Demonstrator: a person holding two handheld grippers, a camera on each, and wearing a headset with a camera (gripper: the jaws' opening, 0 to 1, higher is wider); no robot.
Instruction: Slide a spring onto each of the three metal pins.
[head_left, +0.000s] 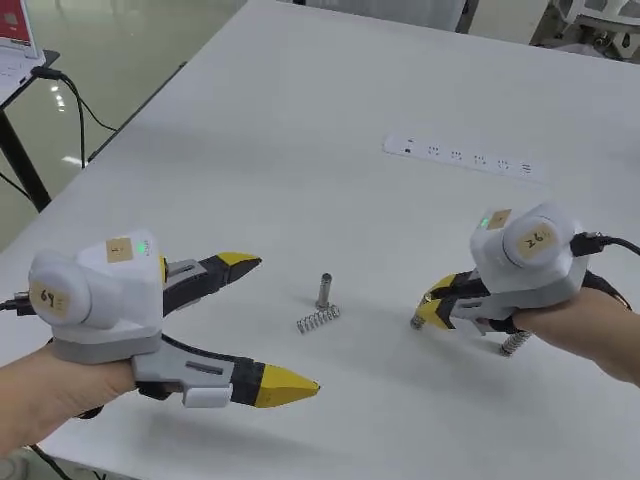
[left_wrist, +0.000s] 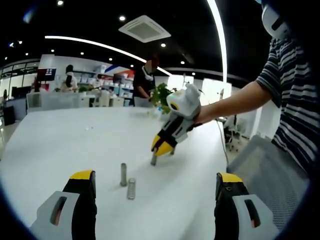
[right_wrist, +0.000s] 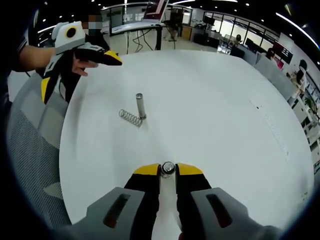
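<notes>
A metal pin (head_left: 324, 290) stands upright mid-table, and a spring (head_left: 318, 319) lies flat just in front of it. The same pin (right_wrist: 140, 105) and spring (right_wrist: 130, 117) appear in the right gripper view, and the pin (left_wrist: 123, 174) and spring (left_wrist: 131, 188) in the left gripper view. My right gripper (head_left: 428, 312) is shut on a second metal pin (head_left: 417, 321), whose end (right_wrist: 167, 169) pokes out between the yellow tips. Another spring (head_left: 512, 344) lies under the right hand. My left gripper (head_left: 275, 322) hovers open at the lower left, holding nothing.
A white power strip (head_left: 460, 157) lies at the back right of the white table (head_left: 300, 150). A laptop on a stand (head_left: 15, 50) with a cable sits off the table's left edge. People stand in the far background.
</notes>
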